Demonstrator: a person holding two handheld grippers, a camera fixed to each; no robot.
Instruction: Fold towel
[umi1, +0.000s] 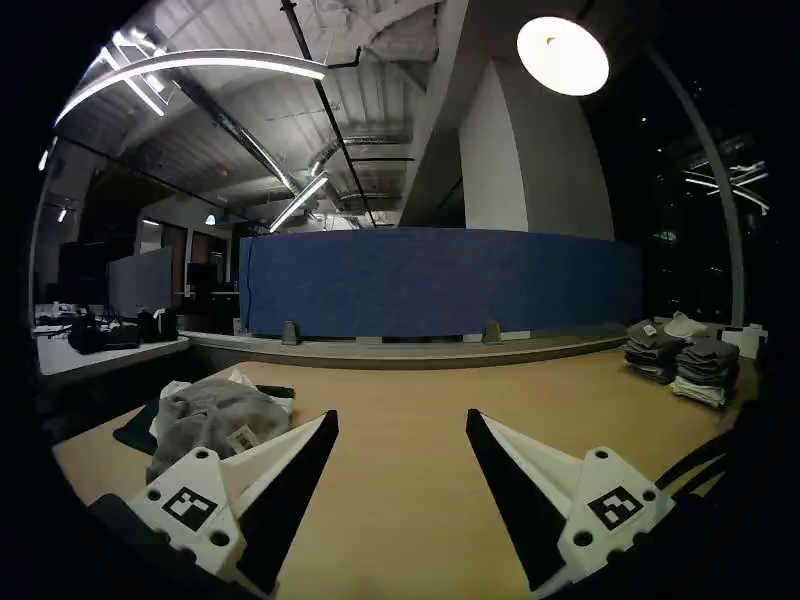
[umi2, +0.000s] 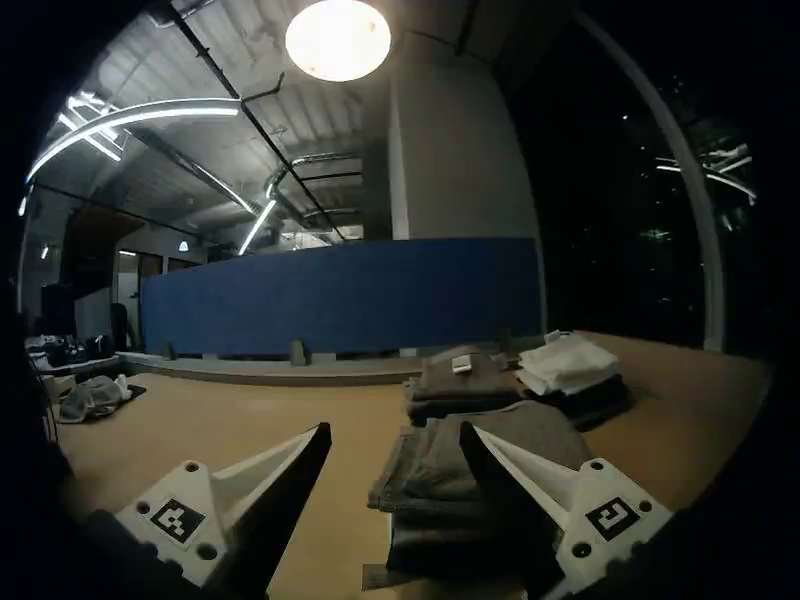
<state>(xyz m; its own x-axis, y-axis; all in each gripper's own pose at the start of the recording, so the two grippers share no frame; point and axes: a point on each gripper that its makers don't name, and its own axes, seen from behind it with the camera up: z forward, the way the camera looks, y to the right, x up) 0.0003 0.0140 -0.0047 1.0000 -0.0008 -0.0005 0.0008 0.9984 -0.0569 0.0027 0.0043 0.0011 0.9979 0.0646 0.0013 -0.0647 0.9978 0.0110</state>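
Observation:
A crumpled grey towel (umi1: 215, 420) with a white tag lies on the wooden table (umi1: 410, 480) at the left, just beyond my left gripper's left finger. My left gripper (umi1: 402, 424) is open above bare table, holding nothing. My right gripper (umi2: 395, 432) is open too; its right finger overlaps a stack of folded grey towels (umi2: 455, 470) close in front. The crumpled towel (umi2: 92, 397) lies far off at the left in the right gripper view.
More folded stacks sit behind: a brown one (umi2: 462, 385) and a white-topped one (umi2: 572, 372). Those stacks (umi1: 685, 358) sit at the table's right end in the left gripper view. A blue divider panel (umi1: 440, 282) lines the far edge. A dark mat (umi1: 140, 430) lies under the crumpled towel.

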